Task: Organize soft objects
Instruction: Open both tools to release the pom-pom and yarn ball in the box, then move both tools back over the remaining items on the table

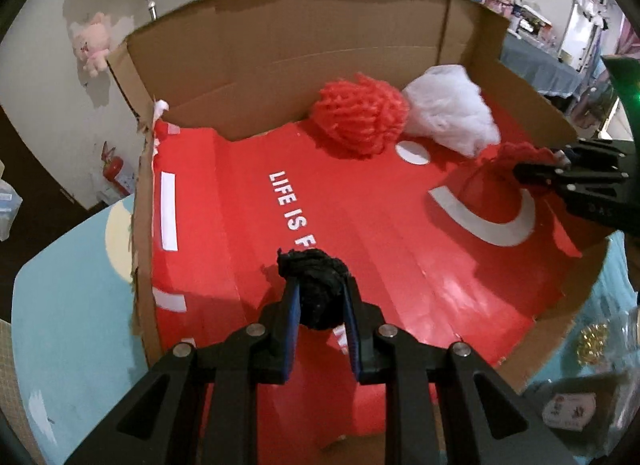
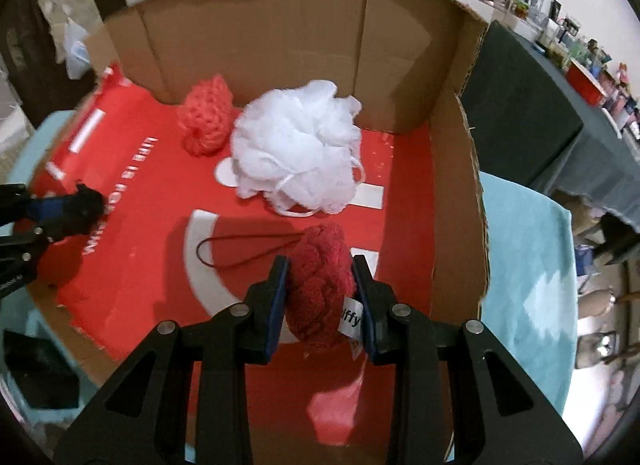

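Left claw [image 1: 320, 293] clamped around black puff [image 1: 316, 285].

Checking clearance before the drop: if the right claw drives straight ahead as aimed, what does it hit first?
Probably the white mesh pouf, directly ahead of the right claw and the dark red scrubber it grips. Depth is unclear; beyond stands the cardboard box's back wall.

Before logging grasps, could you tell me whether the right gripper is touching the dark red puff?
Touching. The right wrist view shows the right gripper with both fingers pressed against the dark red puff.
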### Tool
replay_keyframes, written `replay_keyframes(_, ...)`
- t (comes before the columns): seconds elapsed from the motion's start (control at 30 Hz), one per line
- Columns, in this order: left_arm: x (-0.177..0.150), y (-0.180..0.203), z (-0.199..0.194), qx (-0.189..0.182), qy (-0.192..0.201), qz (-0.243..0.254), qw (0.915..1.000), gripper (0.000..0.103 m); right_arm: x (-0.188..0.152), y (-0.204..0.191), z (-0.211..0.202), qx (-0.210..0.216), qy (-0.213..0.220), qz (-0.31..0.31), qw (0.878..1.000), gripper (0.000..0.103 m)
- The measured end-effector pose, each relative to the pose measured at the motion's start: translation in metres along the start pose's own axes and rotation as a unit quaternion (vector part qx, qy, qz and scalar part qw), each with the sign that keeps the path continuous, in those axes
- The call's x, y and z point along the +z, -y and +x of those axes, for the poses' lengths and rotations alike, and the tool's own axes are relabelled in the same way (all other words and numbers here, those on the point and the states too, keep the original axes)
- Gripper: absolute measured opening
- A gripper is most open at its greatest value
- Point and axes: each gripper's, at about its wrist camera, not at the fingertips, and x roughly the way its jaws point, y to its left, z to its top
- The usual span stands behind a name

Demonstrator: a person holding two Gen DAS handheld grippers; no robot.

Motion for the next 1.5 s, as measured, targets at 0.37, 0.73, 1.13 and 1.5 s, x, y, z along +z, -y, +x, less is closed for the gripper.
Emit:
replay_keyframes(0.37,0.005,-0.008,0.007,0.008,0.003,-0.007,0.9999,0.023,0.009,0.002,0.014,-0.007,-0.008,-0.012,1.000,0.031)
replay_keyframes(0.73,0.004,-0.008,-0.003,0.004,0.024,-0.007,0.9997,0.044,0.004,-0.004,0.011,-0.028,0.000,-0.041,0.999,0.031)
replay_keyframes(1.13,-0.019,0.002,-0.082,-0.016,0.121,-0.033,0.9920,0.081,-0.007,-0.015,-0.049,-0.023,0.050,-0.033,0.998,0.057)
replay_keyframes(1.5,-0.073,0.029,-0.167,-0.008,0.232,-0.053,0.9712,0.101,-0.057,-0.024,-0.166,0.001,0.155,-0.002,0.988,0.073)
